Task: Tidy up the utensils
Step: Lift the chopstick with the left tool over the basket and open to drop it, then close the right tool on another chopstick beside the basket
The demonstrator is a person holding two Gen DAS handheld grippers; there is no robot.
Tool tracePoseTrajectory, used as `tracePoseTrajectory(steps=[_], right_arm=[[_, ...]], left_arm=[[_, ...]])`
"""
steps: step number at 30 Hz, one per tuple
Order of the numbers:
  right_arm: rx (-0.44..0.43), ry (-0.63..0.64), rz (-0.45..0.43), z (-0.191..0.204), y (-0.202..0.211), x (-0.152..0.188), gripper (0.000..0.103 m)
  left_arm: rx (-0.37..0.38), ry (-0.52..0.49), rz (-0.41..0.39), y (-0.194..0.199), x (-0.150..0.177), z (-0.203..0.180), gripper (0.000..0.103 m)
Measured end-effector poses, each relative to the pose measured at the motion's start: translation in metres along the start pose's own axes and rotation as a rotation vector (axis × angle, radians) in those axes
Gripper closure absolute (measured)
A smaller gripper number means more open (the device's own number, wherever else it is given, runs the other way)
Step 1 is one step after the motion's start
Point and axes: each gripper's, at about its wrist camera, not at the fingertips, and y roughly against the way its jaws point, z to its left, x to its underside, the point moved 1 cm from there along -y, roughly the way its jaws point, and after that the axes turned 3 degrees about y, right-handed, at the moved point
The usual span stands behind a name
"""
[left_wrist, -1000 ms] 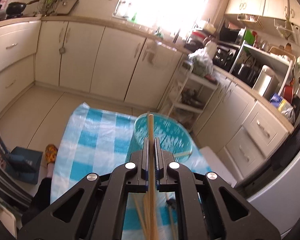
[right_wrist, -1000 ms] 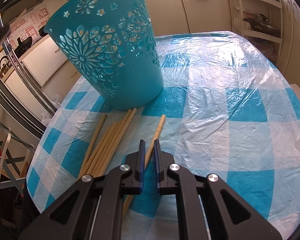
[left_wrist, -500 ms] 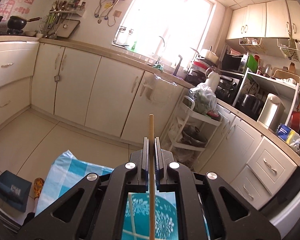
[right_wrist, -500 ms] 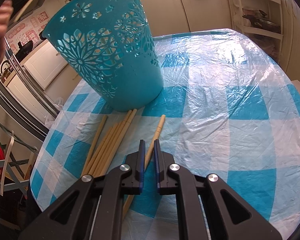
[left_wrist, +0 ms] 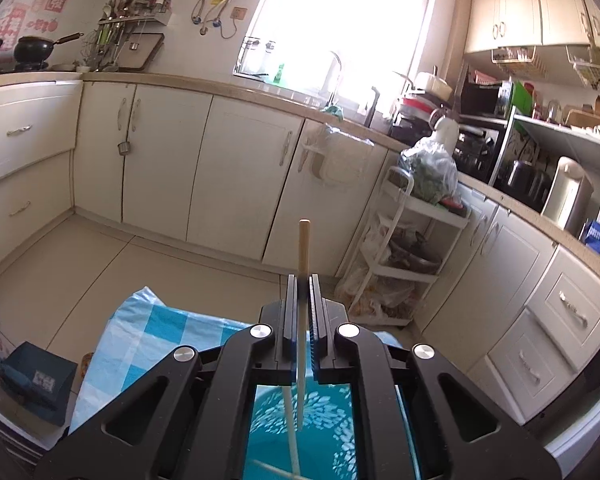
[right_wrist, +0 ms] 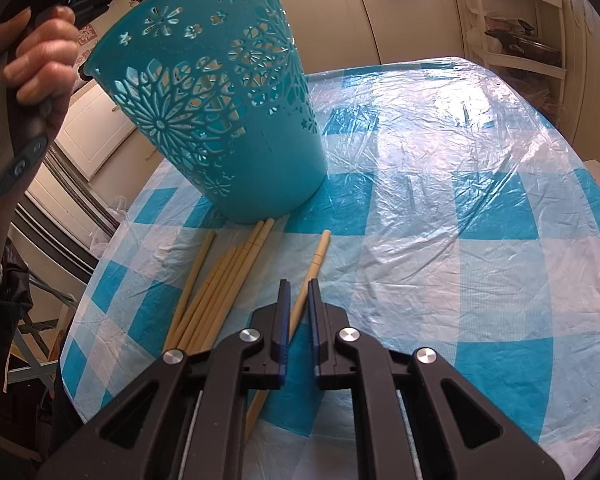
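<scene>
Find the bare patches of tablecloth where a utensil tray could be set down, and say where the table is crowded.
Free: the wide stretch of checked tablecloth right of the teal basket, running to the far and right edges. Crowded: the near-left corner, where loose chopsticks lie fanned below the basket, one passing under the right gripper.

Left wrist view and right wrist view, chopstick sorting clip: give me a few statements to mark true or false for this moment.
1. The left tool grips a chopstick above the teal basket. True.
2. The right tool has a chopstick clamped. False: its jaws stand slightly apart, empty, over a single chopstick lying on the tablecloth.
3. The basket lies on its side. False: it stands upright.
4. A bundle of chopsticks lies on the cloth in front of the basket. True.
5. The basket is solid-walled. False: it has floral cut-outs.
</scene>
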Motion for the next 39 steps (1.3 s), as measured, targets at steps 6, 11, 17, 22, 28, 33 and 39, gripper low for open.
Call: tracePoseTrajectory(steps=[6, 11, 17, 22, 28, 33, 39], right_arm=[[-0.002, -0.002, -0.001, 0.000, 0.000, 0.000, 0.094], [-0.015, 0.001, 0.001, -0.001, 0.002, -0.001, 0.090], [0.050, 0.048, 0.007, 0.011, -0.001, 0.000, 0.090], [0.152, 0.185, 0.053, 0.034, -0.005, -0.001, 0.093], [0.168, 0.233, 0.155, 0.038, -0.004, -0.004, 0.094], [0.198, 0.249, 0.162, 0.041, -0.005, -0.003, 0.095], [0.034, 0.022, 0.050, 0.010, 0.033, -0.005, 0.097]], left_arm=[[-0.003, -0.079, 0.074, 0.006, 0.021, -0.003, 0.098], [-0.039, -0.110, 0.103, 0.025, 0.035, 0.006, 0.063], [-0.130, -0.075, 0.054, 0.075, 0.056, 0.041, 0.035], [-0.212, -0.041, 0.119, 0.089, 0.095, 0.079, 0.026], [-0.248, 0.001, 0.251, 0.073, 0.140, 0.108, 0.026], [-0.251, 0.020, 0.308, 0.060, 0.164, 0.116, 0.026], [-0.250, 0.016, 0.324, 0.054, 0.174, 0.118, 0.022]])
